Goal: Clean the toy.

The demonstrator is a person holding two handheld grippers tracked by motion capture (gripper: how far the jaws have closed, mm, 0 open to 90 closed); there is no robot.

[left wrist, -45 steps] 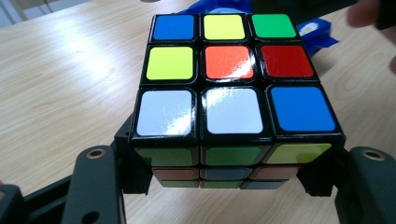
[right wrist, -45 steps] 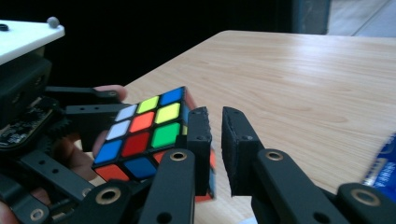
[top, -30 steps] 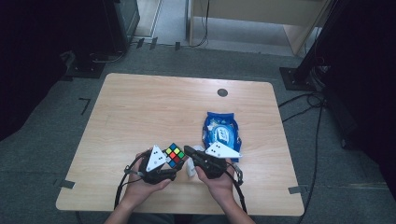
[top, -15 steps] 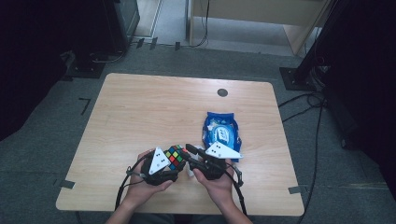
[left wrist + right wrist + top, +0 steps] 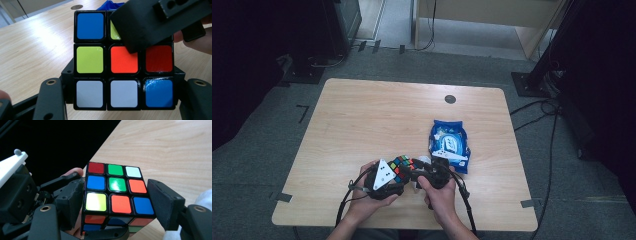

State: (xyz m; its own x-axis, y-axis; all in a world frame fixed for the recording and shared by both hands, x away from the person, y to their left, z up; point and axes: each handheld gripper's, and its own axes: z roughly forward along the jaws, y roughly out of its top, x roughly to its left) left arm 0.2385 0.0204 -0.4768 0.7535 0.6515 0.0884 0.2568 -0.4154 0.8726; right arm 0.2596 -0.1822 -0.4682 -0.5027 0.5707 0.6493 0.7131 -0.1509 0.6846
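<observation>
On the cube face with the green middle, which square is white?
On the Rubik's cube, the far-row corner square, next to a green square; that face's only white one.

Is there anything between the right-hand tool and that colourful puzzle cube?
Nothing visible. The right tool already straddles the cube. Its jaws have just been opening, with the cube between them and nothing else in the gaps. The left tool grips the cube from the other side.
</observation>
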